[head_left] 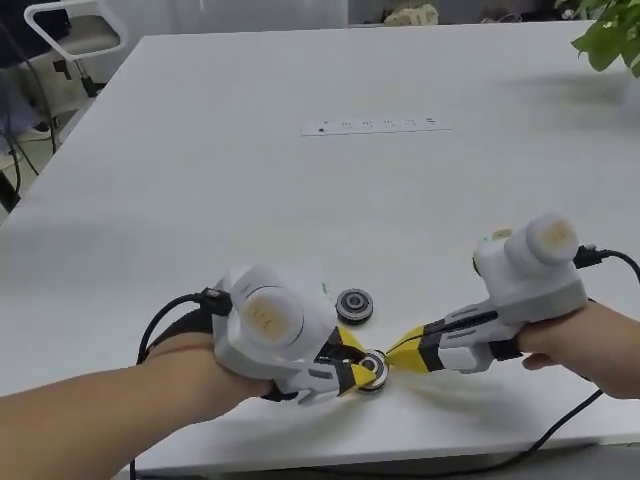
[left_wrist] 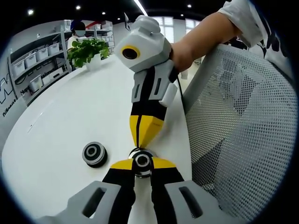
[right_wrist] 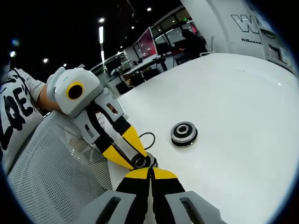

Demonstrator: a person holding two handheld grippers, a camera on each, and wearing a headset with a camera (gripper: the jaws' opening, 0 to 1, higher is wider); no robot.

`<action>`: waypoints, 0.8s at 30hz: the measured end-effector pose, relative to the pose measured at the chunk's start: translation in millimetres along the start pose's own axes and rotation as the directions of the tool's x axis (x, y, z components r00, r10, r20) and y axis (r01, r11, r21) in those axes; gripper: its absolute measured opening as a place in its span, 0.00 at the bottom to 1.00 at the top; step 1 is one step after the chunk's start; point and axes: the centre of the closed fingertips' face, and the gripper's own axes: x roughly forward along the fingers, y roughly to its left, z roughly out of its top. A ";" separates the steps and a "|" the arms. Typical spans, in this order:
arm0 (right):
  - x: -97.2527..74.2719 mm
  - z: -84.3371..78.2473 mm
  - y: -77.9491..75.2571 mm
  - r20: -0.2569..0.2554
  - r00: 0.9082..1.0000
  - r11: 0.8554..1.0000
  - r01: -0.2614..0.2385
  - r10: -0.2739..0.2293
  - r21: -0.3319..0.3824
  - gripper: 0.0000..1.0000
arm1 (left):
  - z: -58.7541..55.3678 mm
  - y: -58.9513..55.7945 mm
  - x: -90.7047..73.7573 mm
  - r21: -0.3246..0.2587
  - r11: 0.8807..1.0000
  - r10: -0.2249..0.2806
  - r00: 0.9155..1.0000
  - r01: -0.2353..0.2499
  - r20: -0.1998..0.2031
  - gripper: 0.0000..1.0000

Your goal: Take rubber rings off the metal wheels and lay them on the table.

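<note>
Left claw: the left claw is clenched on a small metal wheel, one yellow jaw on each side of it, low over the near edge of the white table.
Right claw: the right claw faces the left one, its two yellow jaws pressed flat together. Their tips touch the rim of the held wheel. Whether any rubber is pinched between them cannot be told.
Held wheel: between the two claw tips, silver hub facing up, a dark band round its rim.
Second wheel: a second wheel lies flat on the table just beyond the left claw, apart from both claws, with a black rubber ring round it.
Beyond the claws: a white power strip lies far ahead of both claws. A green plant stands well past the right claw.
Behind the claws: a grey mesh chair.
</note>
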 end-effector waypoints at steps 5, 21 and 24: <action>-0.2 0.5 -0.8 0.001 1.000 1.000 0.000 0.000 0.005 0.00 | -0.1 0.0 0.2 0.001 1.000 0.001 1.000 -0.001 -0.004 0.08; -0.4 2.2 -1.8 0.000 1.000 1.000 -0.004 0.004 -0.002 0.00 | -0.2 0.2 0.1 0.004 1.000 0.003 1.000 -0.003 -0.014 0.08; 0.6 3.1 0.2 -0.001 1.000 1.000 -0.010 0.010 -0.009 0.00 | -0.2 0.2 0.1 0.004 1.000 0.002 1.000 -0.002 -0.014 0.08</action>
